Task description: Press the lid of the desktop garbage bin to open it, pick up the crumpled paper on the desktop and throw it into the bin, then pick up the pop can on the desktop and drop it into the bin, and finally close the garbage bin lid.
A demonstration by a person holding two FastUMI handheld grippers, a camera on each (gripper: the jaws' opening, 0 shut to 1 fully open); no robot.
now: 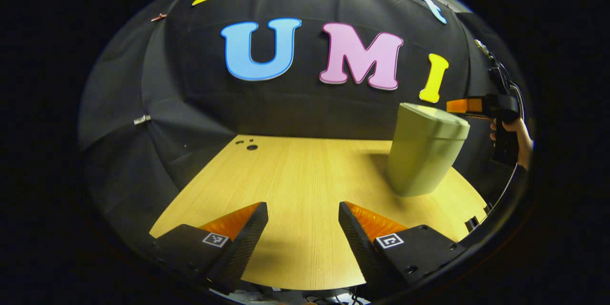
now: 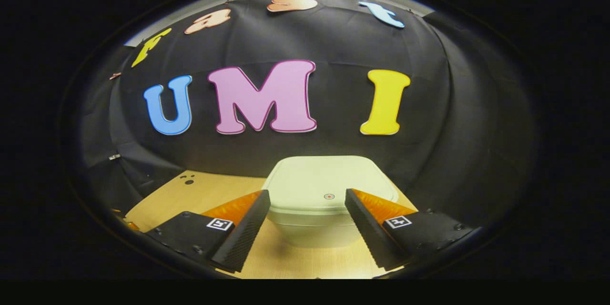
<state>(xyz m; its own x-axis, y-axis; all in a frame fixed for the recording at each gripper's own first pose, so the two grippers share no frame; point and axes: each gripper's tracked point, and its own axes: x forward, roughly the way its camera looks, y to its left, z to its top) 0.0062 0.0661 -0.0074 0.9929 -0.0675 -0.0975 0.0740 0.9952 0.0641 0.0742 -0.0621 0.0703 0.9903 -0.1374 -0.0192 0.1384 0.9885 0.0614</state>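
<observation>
A pale green desktop garbage bin (image 1: 424,155) stands on the wooden table (image 1: 295,176) at the right, its lid down. In the right gripper view the bin's flat lid (image 2: 329,181) lies just ahead, a small round mark near its front edge. My right gripper (image 2: 305,200) hovers open above the lid's near edge, nothing between its fingers. It appears again in the left gripper view as the right gripper (image 1: 464,106), held by a hand (image 1: 517,133) just right of the bin's top. My left gripper (image 1: 303,212) is open over bare table.
Small dark holes (image 1: 248,144) mark the table's far left part. Black cloth walls close the booth behind and on both sides. The table's near edge (image 1: 305,286) runs just under my left gripper's fingers.
</observation>
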